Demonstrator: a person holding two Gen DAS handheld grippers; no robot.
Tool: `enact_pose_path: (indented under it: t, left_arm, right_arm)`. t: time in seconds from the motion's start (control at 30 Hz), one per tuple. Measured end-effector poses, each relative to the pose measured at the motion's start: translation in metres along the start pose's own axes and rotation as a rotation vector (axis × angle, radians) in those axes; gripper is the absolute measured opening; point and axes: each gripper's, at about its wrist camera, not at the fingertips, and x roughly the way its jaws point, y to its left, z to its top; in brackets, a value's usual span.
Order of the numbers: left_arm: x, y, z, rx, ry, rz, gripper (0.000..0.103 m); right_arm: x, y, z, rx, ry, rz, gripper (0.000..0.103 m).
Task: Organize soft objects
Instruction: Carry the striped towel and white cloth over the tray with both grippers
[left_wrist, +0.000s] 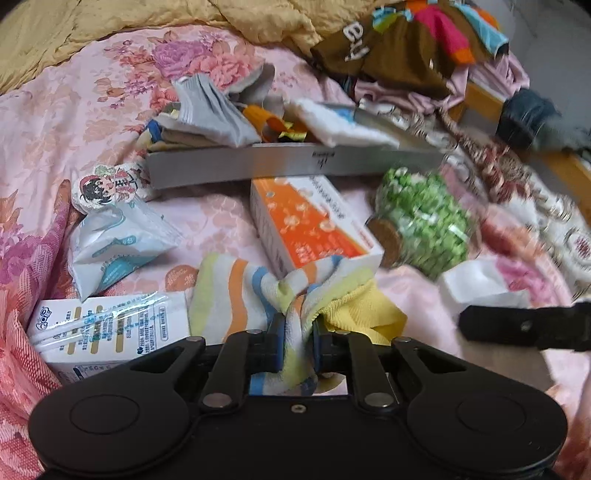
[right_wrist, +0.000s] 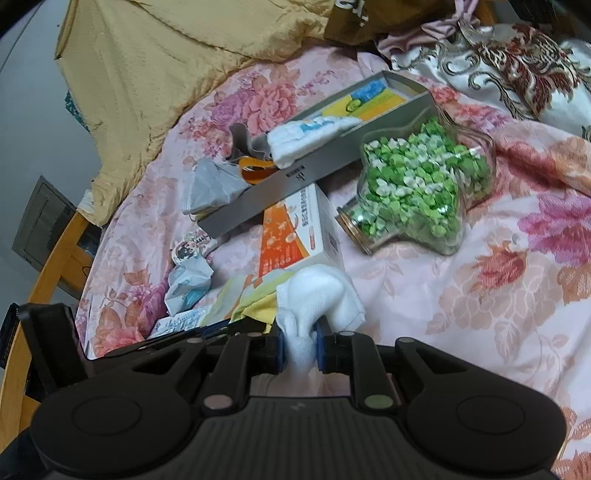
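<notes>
My left gripper (left_wrist: 298, 343) is shut on a striped towel (left_wrist: 236, 295) with yellow, orange and blue bands, bunched between its pads on the pink floral bedspread. A yellow cloth (left_wrist: 364, 308) lies against it on the right. My right gripper (right_wrist: 299, 345) is shut on a white cloth (right_wrist: 317, 295), whose folds rise in front of the jaws; it appears at the right edge of the left wrist view as a black finger (left_wrist: 524, 326) by the white cloth (left_wrist: 476, 284). A long grey box (left_wrist: 295, 162) (right_wrist: 295, 177) holds several folded cloths and socks.
An orange and white carton (left_wrist: 306, 225) (right_wrist: 295, 232) lies before the grey box. A clear star-shaped jar of green paper stars (left_wrist: 424, 221) (right_wrist: 417, 184) lies on its side. Tissue packs (left_wrist: 110, 325) sit at left. A clothes heap (left_wrist: 406, 48) and a tan quilt (right_wrist: 177, 55) lie behind.
</notes>
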Motion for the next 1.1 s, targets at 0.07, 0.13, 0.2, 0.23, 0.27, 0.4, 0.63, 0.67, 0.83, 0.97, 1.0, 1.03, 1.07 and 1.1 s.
enact_pose_path:
  t: [0.07,0.13,0.2,0.23,0.27,0.4,0.63,0.67,0.83,0.97,1.0,1.03,1.07,1.1]
  left_arm:
    - [-0.005,-0.001,0.002,-0.017,-0.019,-0.014,0.015]
    - [-0.01,-0.001,0.003,-0.03,-0.041,-0.03,0.015]
    - [-0.016,-0.002,0.005,-0.04,-0.067,-0.042,0.015]
    - [-0.019,-0.002,0.005,-0.046,-0.081,-0.05,0.015]
    - [-0.023,-0.002,0.007,-0.055,-0.096,-0.057,0.015]
    - [-0.035,-0.002,0.014,-0.065,-0.128,-0.093,0.015]
    - [-0.056,-0.001,0.036,-0.071,-0.206,-0.091,0.015]
    - [-0.058,-0.001,0.04,-0.075,-0.22,-0.091,0.015]
    - [-0.057,-0.001,0.07,-0.076,-0.28,-0.055,0.015]
    - [-0.045,-0.001,0.097,-0.072,-0.315,-0.048,0.015]
    - [-0.041,-0.001,0.102,-0.071,-0.32,-0.047,0.015]
    - [-0.036,-0.002,0.106,-0.068,-0.323,-0.048,0.015]
    - [-0.03,-0.003,0.11,-0.062,-0.326,-0.047,0.015]
    - [-0.025,-0.004,0.114,-0.053,-0.332,-0.045,0.015]
  right_arm:
    - [-0.001,0.002,0.001,-0.015,-0.011,0.002,0.019]
    - [-0.002,0.005,0.002,-0.031,-0.023,-0.003,0.019]
    - [-0.005,0.006,0.004,-0.043,-0.039,-0.006,0.018]
    - [-0.006,0.007,0.005,-0.047,-0.048,-0.005,0.018]
    - [-0.008,0.007,0.007,-0.052,-0.057,-0.002,0.018]
    - [-0.013,0.012,0.015,-0.091,-0.09,0.0,0.018]
    - [-0.027,0.026,0.044,-0.18,-0.185,0.009,0.019]
    - [-0.027,0.026,0.049,-0.186,-0.192,0.009,0.019]
    - [-0.015,0.024,0.075,-0.2,-0.214,-0.014,0.019]
    - [0.0,0.015,0.095,-0.197,-0.256,-0.057,0.019]
    - [0.004,0.013,0.1,-0.194,-0.266,-0.064,0.019]
    - [0.007,0.01,0.105,-0.19,-0.273,-0.068,0.019]
    - [0.011,0.009,0.11,-0.183,-0.279,-0.069,0.019]
    - [0.015,0.007,0.114,-0.175,-0.285,-0.07,0.019]
